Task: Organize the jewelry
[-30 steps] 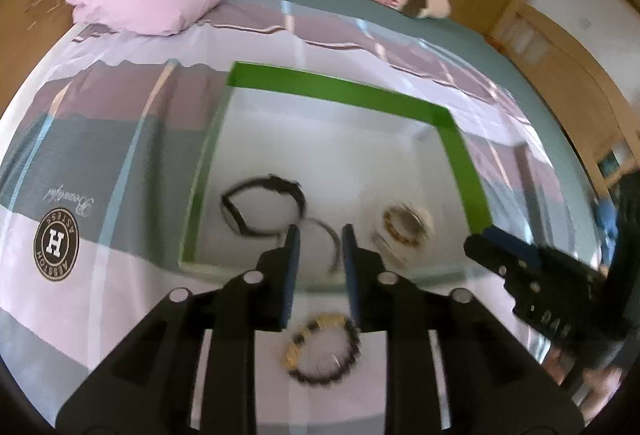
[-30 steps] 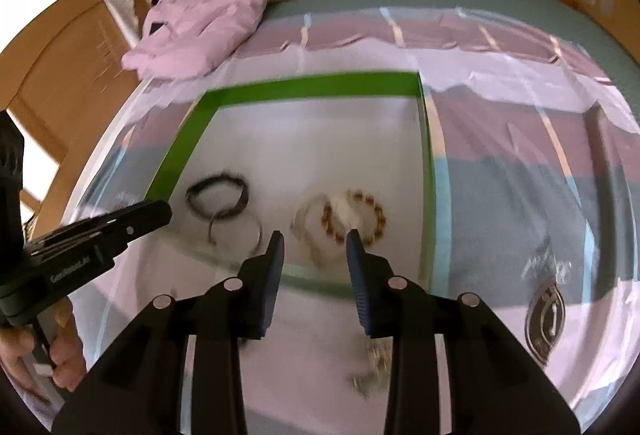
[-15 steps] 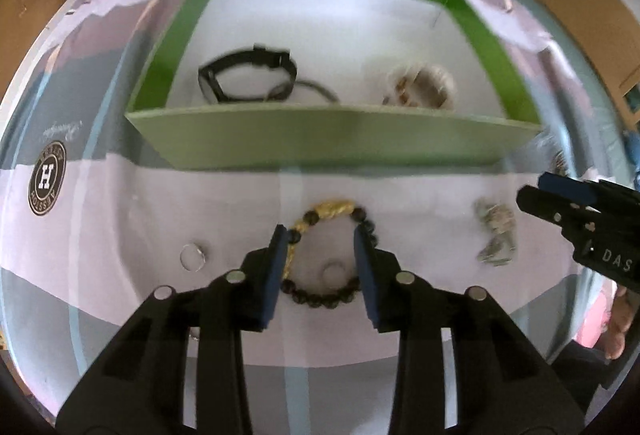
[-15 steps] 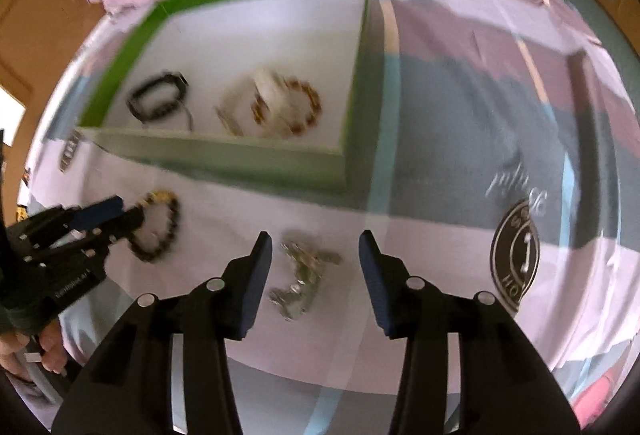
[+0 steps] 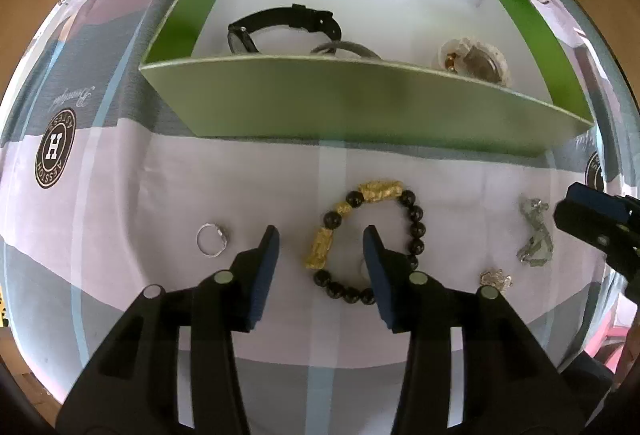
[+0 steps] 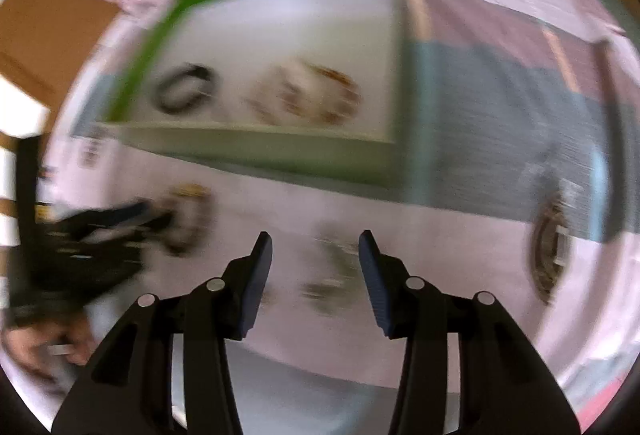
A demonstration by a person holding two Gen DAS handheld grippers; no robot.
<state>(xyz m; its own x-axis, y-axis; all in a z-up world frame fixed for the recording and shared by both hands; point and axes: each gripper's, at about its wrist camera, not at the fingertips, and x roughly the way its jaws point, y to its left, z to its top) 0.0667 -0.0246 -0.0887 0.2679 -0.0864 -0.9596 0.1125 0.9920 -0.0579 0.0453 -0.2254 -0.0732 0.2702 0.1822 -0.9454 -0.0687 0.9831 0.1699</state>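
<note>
The patterned bedspread (image 5: 120, 171) fills my left view, with bare cloth at six o'clock under my arms. The green tray (image 5: 360, 103) spans twelve o'clock, its near wall a long edge ahead; inside lie a black watch (image 5: 280, 25) and a pale bracelet (image 5: 472, 59). My left tongs (image 5: 320, 235) stand wide, straddling the black-and-gold bead bracelet (image 5: 372, 235) on the cloth just before that wall. A silver ring (image 5: 212, 239) sits at nine o'clock beside my left finger; a grey chain (image 5: 534, 239) at three o'clock, near the tip of my right tongs (image 6: 314, 239). Those are wide too, over a blurred trinket.
</note>
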